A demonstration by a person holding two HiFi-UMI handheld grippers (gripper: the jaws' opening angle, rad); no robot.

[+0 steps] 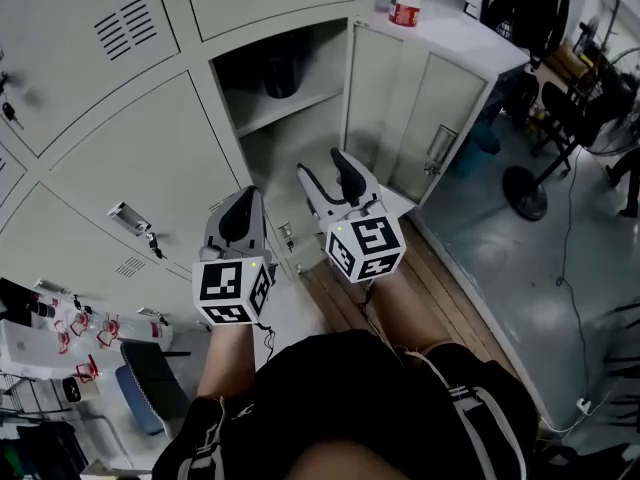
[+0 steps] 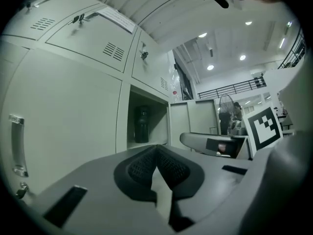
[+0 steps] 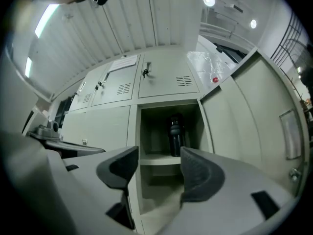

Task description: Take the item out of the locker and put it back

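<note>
Dark bottle (image 3: 176, 135) stands on the upper shelf (image 3: 156, 159) of the open locker (image 3: 149, 131). Looks rigid and slick, so I'd grab it mid-body. Right gripper (image 3: 159, 163) fingers spread, empty; left gripper (image 2: 156, 155) fingers clenched on nothing.

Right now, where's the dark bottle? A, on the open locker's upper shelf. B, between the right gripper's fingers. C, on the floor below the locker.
A: the dark bottle stands on the upper shelf inside the open locker, beyond the right gripper, whose fingers are apart with nothing between them.
</note>
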